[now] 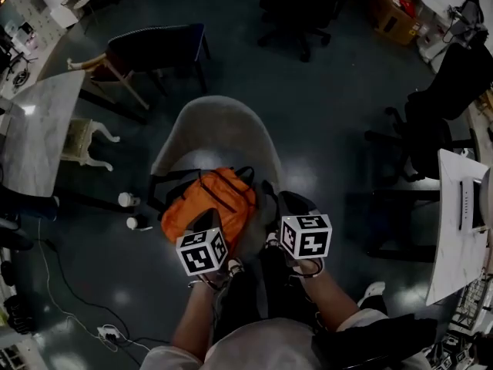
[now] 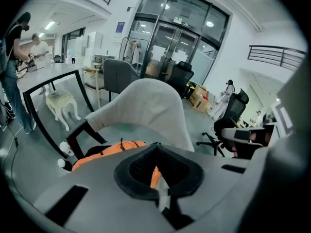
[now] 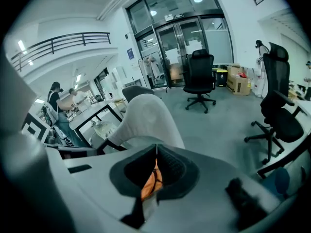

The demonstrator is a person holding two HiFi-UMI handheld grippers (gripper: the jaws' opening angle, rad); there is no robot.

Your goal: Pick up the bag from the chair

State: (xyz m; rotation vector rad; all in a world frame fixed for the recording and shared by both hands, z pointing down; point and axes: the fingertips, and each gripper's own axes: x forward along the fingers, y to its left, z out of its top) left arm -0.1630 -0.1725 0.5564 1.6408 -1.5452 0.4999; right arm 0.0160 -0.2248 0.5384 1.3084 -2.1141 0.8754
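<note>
Count: one orange fabric bag [image 1: 208,203] on one pale grey shell chair [image 1: 219,122]. Two small white containers [image 1: 125,200], [image 1: 132,223] just left of chair. One white carved stool [image 1: 81,141] farther left of chair.

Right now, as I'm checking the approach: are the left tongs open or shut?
Shut: in the left gripper view the left tongs meet at the tips; the orange bag shows behind them.

To your left you had a marble table [image 1: 35,129] with a small white stool [image 1: 83,139] just beside it, and two cups [image 1: 125,200] stood on the floor [image 1: 323,129] near them. Ahead of you were a black office chair [image 1: 304,14] and a cardboard box [image 1: 394,5].
</note>
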